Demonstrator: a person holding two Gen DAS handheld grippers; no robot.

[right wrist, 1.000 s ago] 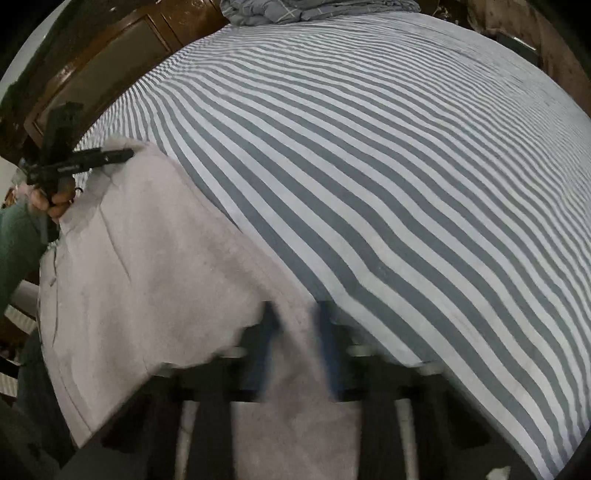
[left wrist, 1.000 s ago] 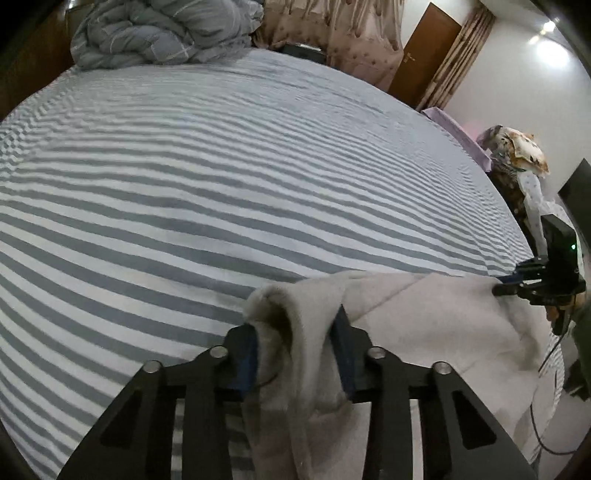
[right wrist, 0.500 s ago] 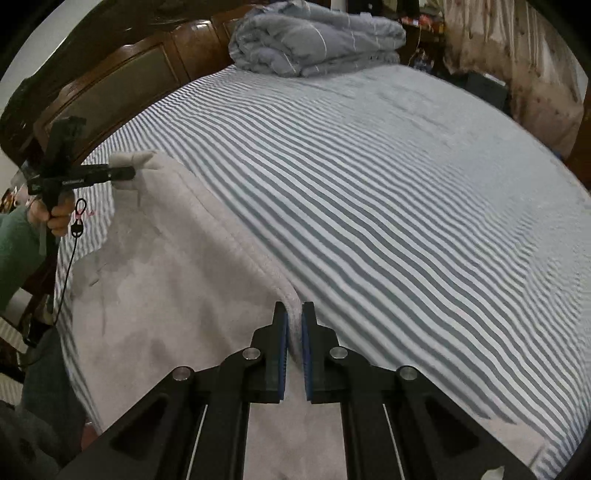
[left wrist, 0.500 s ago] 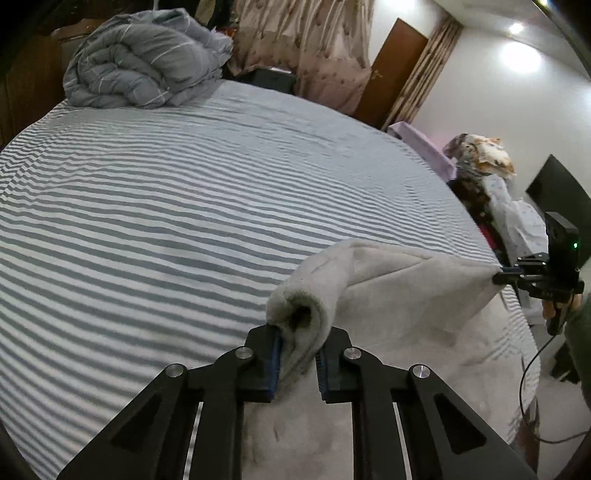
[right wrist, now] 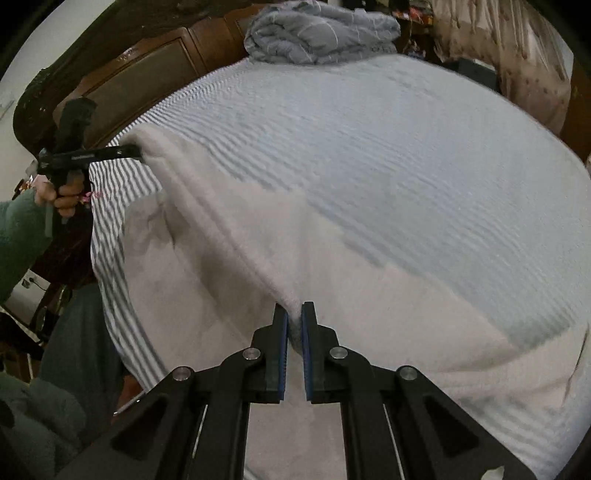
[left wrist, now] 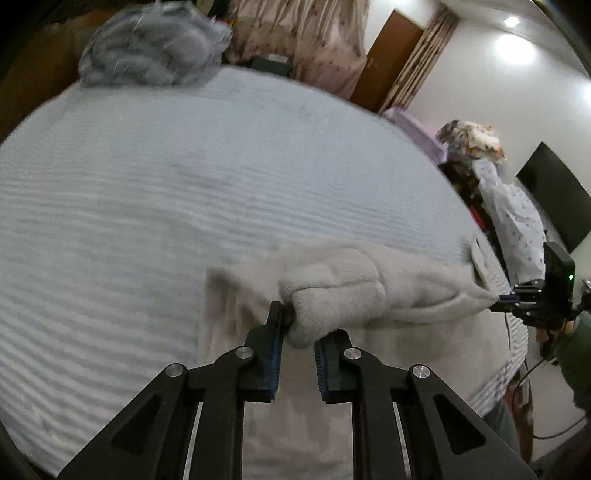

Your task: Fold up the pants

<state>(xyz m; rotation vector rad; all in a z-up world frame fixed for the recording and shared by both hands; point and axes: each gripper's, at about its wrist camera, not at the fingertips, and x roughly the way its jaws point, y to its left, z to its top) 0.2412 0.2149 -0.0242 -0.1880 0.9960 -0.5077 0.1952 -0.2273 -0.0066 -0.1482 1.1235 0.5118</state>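
The left gripper (left wrist: pixel 298 334) is clamped on a thick rolled edge of the pants (left wrist: pixel 343 291), its jaws having just closed further around the bunched cloth, and the right gripper (right wrist: pixel 294 325) pinches a thin fold of the same pants (right wrist: pixel 229 266) between nearly touching pads. The pale, fleecy pants hang lifted between the two grippers, and the rest of them drapes down onto the near part of the striped bed (right wrist: pixel 406 166). A crumpled grey blanket (right wrist: pixel 321 33) lies at the far end of the bed beside the dark wooden headboard (right wrist: pixel 147 70), and a hand (right wrist: pixel 64 192) in a green sleeve (right wrist: pixel 18 236) holds the left gripper's handle.
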